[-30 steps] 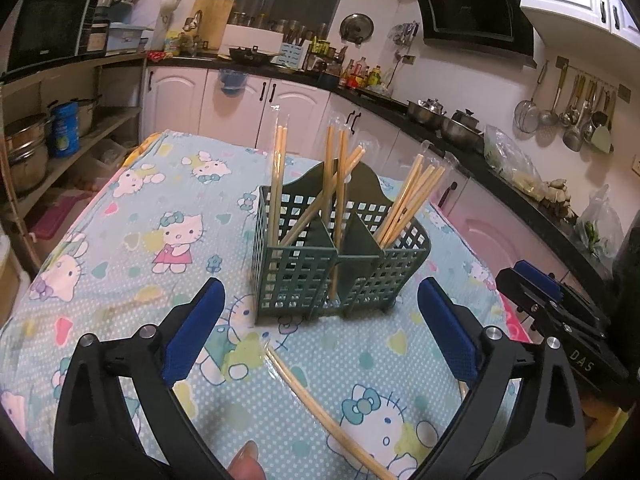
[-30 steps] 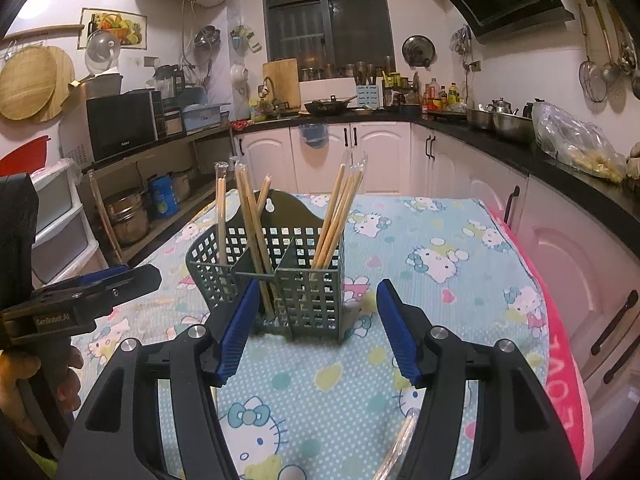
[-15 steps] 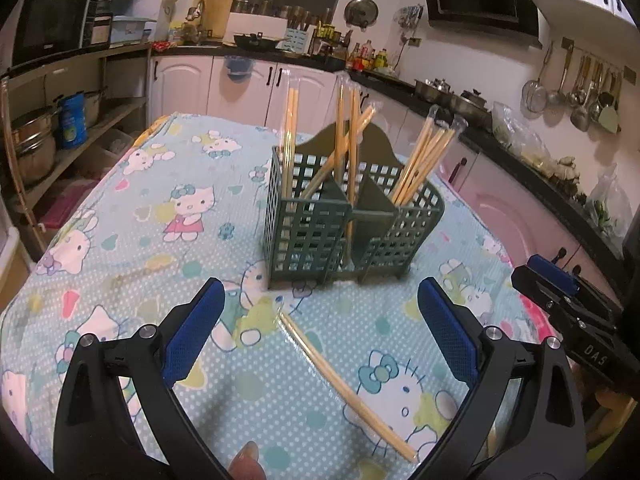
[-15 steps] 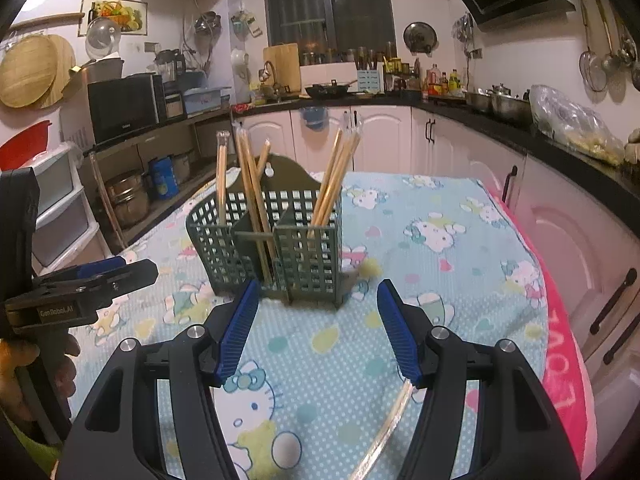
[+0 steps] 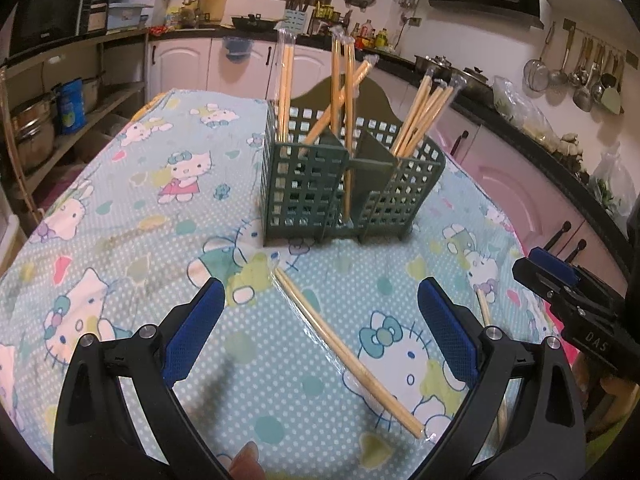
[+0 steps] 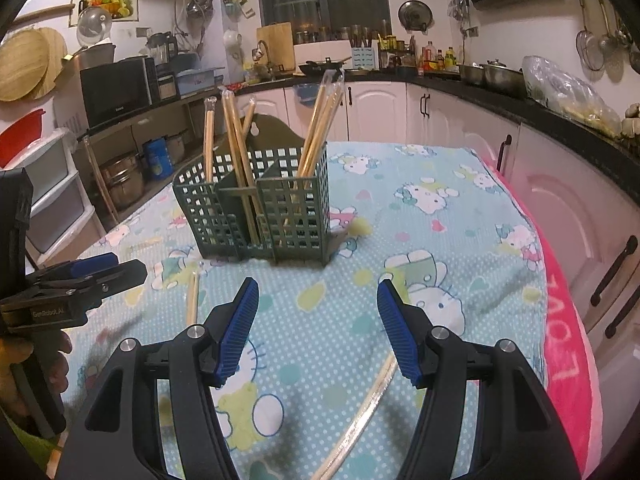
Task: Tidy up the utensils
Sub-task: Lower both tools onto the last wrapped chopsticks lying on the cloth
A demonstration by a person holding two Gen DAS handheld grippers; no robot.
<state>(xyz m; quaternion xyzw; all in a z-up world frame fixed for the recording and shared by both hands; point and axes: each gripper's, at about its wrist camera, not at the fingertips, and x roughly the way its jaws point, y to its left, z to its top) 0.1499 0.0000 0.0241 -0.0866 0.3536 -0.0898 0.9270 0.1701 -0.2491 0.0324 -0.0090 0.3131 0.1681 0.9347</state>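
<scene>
Left gripper (image 5: 320, 320) wide, empty | right gripper (image 6: 318, 320) wide, empty | wrapped chopsticks (image 5: 348, 354) on tablecloth (image 5: 120, 208)

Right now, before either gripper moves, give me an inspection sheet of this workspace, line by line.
Surface: tablecloth with cartoon cat print, covers the table.
Job's things: green utensil basket upright, wrapped chopsticks standing in its compartments; one wrapped chopstick pair lying flat in front of it; a second loose pair lying under the right gripper.
Clutter: nothing seen on the cloth.
Grippers: left gripper open, empty, above the flat pair; right gripper open, empty.
Cables: nothing seen.
Surroundings: kitchen counter with pots and bottles, ladles on the wall.
</scene>
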